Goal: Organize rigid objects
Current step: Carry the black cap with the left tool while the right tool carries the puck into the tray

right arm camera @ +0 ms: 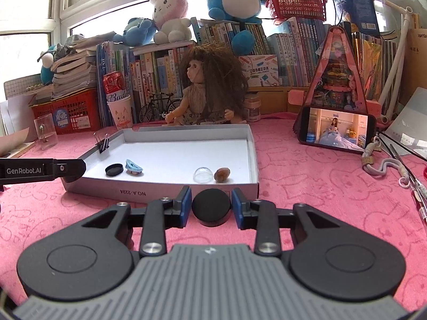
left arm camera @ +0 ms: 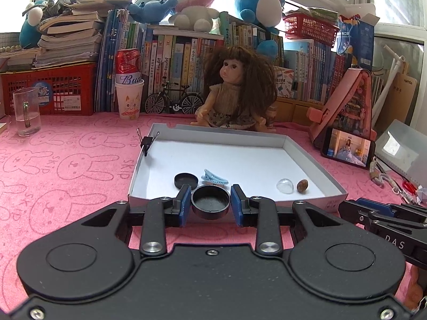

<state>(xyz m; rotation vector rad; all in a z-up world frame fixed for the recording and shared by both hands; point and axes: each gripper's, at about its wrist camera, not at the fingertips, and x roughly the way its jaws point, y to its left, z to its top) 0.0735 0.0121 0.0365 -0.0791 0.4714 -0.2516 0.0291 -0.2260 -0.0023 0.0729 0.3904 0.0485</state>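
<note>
My left gripper [left arm camera: 210,204] is shut on a round black cap [left arm camera: 210,201], hollow side up, just in front of the near wall of the shallow white box [left arm camera: 315,160]. My right gripper [right arm camera: 211,208] is shut on a second round black cap [right arm camera: 211,206], flat side up, before the box's front wall [right arm camera: 160,193]. In the box lie another black cap [left arm camera: 186,180] [right arm camera: 114,170], a blue hair clip [left arm camera: 214,177] [right arm camera: 133,166], a clear dome [left arm camera: 285,186] [right arm camera: 202,175] and a brown stone [left arm camera: 302,186] [right arm camera: 222,174]. A black binder clip [left arm camera: 146,142] [right arm camera: 102,144] is clamped on the left wall.
A doll [left arm camera: 237,90] sits behind the box before shelves of books. A glass mug [left arm camera: 26,112], a paper cup with a can [left arm camera: 129,98], a phone on a pink stand [right arm camera: 336,130], and pens and a cord [right arm camera: 395,168] lie around on the pink cloth.
</note>
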